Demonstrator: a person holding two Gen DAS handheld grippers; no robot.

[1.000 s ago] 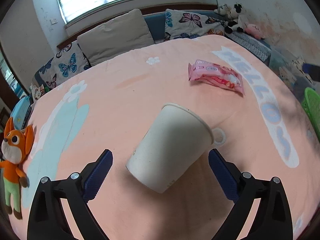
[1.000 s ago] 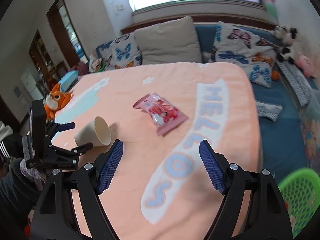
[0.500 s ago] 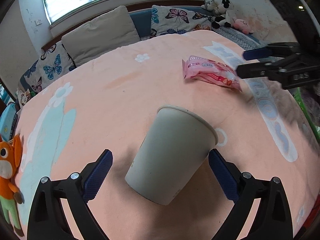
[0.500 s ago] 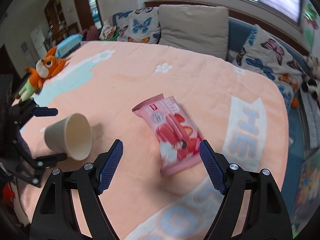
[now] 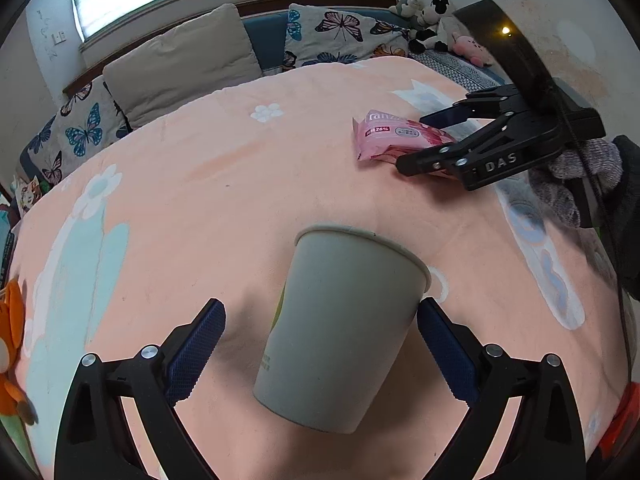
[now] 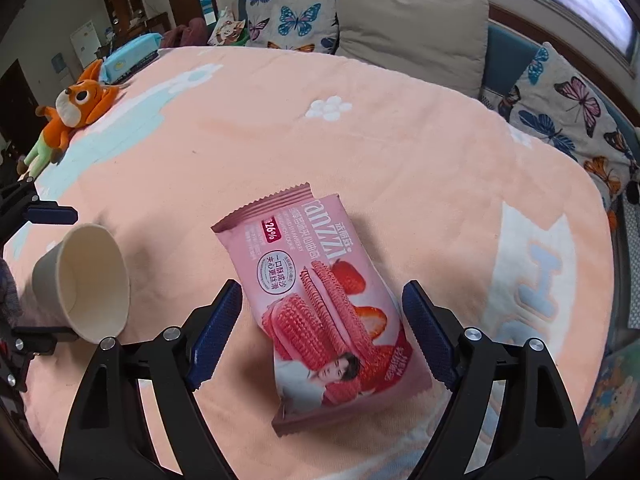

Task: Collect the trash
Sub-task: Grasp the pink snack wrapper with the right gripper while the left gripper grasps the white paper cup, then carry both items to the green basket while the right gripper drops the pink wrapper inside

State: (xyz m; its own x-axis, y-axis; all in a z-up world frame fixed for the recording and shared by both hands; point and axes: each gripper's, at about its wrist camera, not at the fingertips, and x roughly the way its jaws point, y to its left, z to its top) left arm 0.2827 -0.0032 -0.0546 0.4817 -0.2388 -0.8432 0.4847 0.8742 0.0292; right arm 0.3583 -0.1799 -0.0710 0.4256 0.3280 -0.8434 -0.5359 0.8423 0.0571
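Note:
A beige paper cup (image 5: 340, 328) lies on its side on the peach blanket, mouth pointing away from me. My left gripper (image 5: 320, 354) is open and straddles the cup, its right pad close to the cup wall. The cup also shows in the right wrist view (image 6: 86, 282). A pink snack wrapper (image 6: 320, 304) lies flat on the blanket. My right gripper (image 6: 322, 330) is open, with the wrapper between its fingers. In the left wrist view the wrapper (image 5: 394, 138) lies under the right gripper (image 5: 436, 136).
The peach blanket (image 6: 360, 152) covers the bed. An orange fox plush (image 6: 74, 110) lies at its left edge. Cushions (image 6: 412, 32) line the back. Small plush toys (image 5: 432, 20) sit at the far right corner.
Both grippers have moved forward and down. The cup now sits between the left fingers and the wrapper between the right fingers. The right gripper has come further into the left wrist view.

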